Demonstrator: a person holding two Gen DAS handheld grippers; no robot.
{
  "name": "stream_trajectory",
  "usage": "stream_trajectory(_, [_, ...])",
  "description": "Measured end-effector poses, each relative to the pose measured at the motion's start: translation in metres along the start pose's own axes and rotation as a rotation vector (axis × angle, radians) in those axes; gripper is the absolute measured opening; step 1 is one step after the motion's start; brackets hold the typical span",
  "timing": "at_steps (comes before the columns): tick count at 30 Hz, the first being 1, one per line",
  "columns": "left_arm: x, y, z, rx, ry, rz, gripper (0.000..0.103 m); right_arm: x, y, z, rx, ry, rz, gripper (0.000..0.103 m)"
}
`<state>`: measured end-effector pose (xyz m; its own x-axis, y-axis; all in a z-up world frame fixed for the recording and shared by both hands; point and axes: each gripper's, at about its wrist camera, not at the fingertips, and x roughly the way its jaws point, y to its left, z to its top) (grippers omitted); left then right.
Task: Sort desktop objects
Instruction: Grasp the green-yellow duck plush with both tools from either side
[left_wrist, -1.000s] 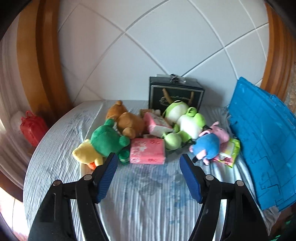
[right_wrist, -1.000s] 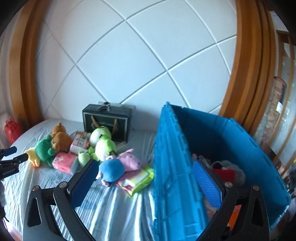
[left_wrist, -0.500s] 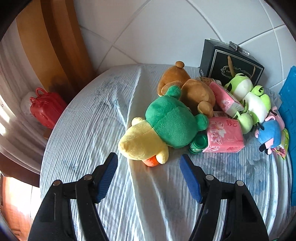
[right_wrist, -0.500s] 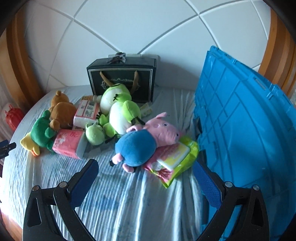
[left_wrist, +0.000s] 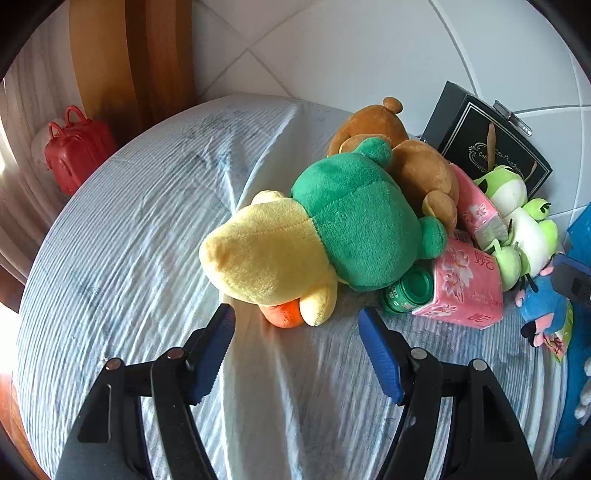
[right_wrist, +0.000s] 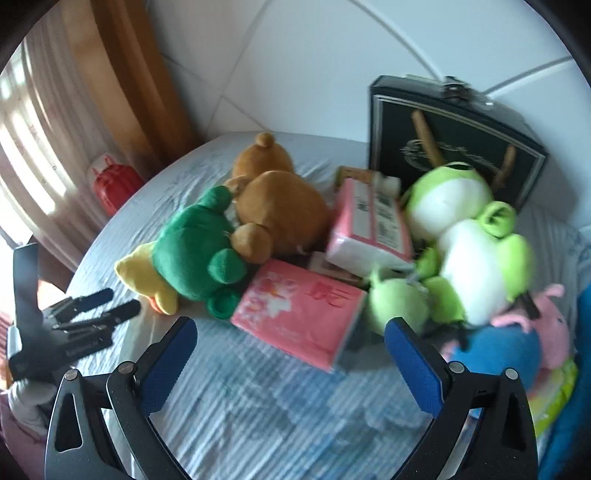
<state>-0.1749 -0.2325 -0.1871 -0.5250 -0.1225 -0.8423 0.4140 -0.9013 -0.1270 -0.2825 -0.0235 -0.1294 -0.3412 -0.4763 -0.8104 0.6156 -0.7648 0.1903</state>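
Right now the left gripper (left_wrist: 297, 325) sits closest to the yellow-and-green plush duck (left_wrist: 317, 240), jaws open and empty, with the duck's orange beak (left_wrist: 282, 315) just ahead of and between the blue pads. The duck lies on the striped bed sheet (left_wrist: 129, 240), long axis running diagonally from the yellow head near the jaws up-right to the green body, which leans on the brown teddy bear (left_wrist: 413, 162). The right gripper (right_wrist: 290, 341) also has its jaws open and empty, pointing at the pink tissue pack (right_wrist: 299, 314), which lies flat just ahead between its pads; view is blurred. Judged: left takes the duck, right takes the pack; a green bottle cap (left_wrist: 408, 290) is wedged between the two, touching both.
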Motion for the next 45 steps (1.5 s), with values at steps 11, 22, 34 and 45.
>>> stream_trajectory(11, [0.052,0.013,0.009,-0.058,0.013,-0.009,0.069,0.081,0.055,0.036,-0.121,0.065,0.169,0.102])
stream_trajectory(22, [0.088,0.023,0.037,-0.015,0.038,-0.015,0.068,0.136,0.094,0.055,-0.224,0.129,0.142,0.103])
stream_trajectory(34, [0.055,0.018,0.03,0.02,-0.04,-0.031,0.059,0.11,0.093,0.049,-0.24,0.11,0.113,0.069])
stream_trajectory(45, [-0.042,-0.02,0.001,0.099,-0.169,-0.035,0.059,0.01,0.097,0.012,-0.247,0.005,0.121,0.068])
